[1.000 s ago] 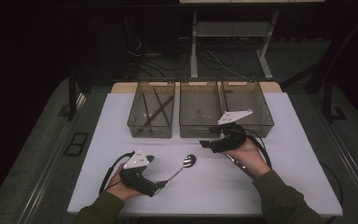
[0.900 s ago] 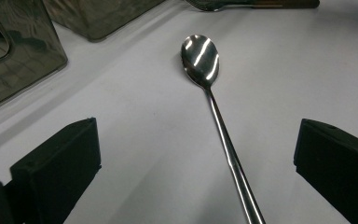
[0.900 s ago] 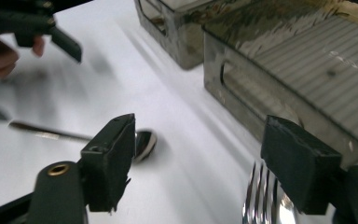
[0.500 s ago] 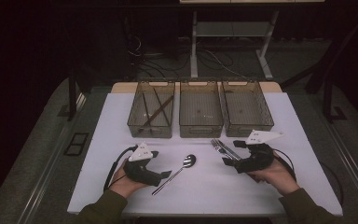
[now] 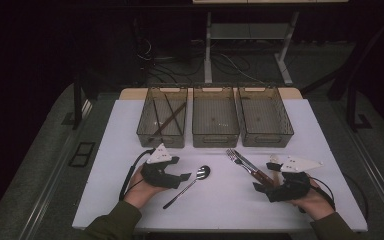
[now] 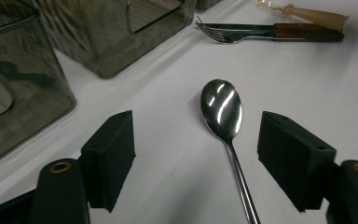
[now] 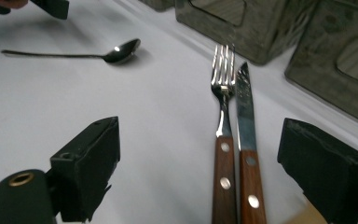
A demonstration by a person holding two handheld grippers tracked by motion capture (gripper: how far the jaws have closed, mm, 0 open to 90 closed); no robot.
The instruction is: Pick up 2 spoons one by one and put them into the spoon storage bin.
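A white table (image 5: 310, 130) spans the middle of the high view, and along its upper edge stand three smoky transparent bins (image 5: 215, 116) side by side, the left one holding dark sticks (image 5: 169, 119) crossed inside it. In the lower left of that view the left gripper (image 5: 186, 177) lies low over the table in the person's hand, its jaws apart and having just been closing, with the handle of a spoon (image 5: 189, 185) lying between them untouched; in the left gripper view the shiny spoon bowl (image 6: 222, 108) sits centre frame, nearer the right-hand jaw. In the lower right of the high view the right gripper (image 5: 265, 177) points toward the upper left, its jaws wide and having just been opening. Between them, untouched, lie a wooden-handled fork (image 7: 223, 154) and knife (image 7: 247, 154) side by side, tines and blade toward the bins. A pale utensil (image 6: 310, 15) rests just beyond them.
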